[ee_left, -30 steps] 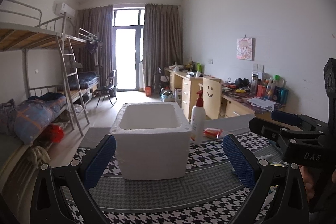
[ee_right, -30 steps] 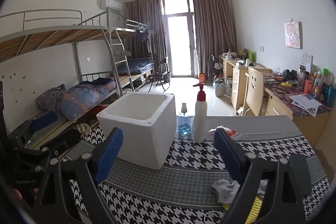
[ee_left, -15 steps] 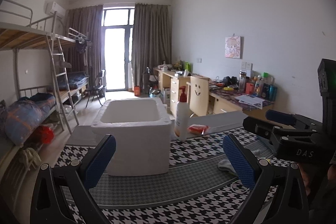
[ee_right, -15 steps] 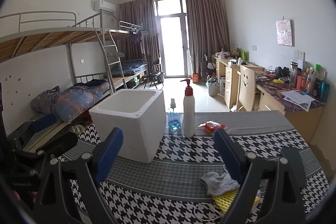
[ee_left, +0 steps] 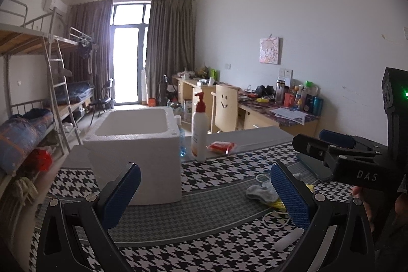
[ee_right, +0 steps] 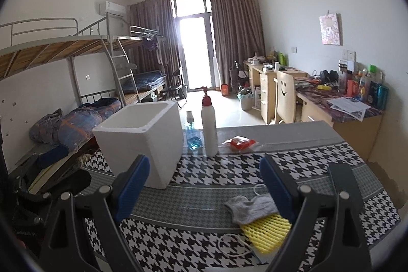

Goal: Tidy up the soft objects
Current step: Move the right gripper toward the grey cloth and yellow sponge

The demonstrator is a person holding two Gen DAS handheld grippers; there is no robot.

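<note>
Soft objects lie in a small heap on the houndstooth-covered desk (ee_right: pixel 204 170): a grey sock (ee_right: pixel 251 205) resting on a yellow foam net (ee_right: pixel 265 228), beside a white cord (ee_right: pixel 230 244). "DAS" is printed on the right gripper (ee_left: pixel 367 175). Left of the heap stands a white foam box (ee_right: pixel 142 137); nothing shows inside it. Behind are a red-pump lotion bottle (ee_right: pixel 209 124) and a red snack packet (ee_right: pixel 239 142). Left gripper (ee_left: pixel 204 195) and right gripper (ee_right: pixel 204 188) both gape wide, holding nothing.

A table (ee_right: pixel 318 159) under a black-and-white houndstooth cloth (ee_right: pixel 229 170) carries a white foam box (ee_right: pixel 142 137), a pump bottle (ee_right: pixel 209 126), a red packet (ee_right: pixel 241 142), a grey sock (ee_right: pixel 251 208) and yellow foam netting (ee_right: pixel 265 231)
</note>
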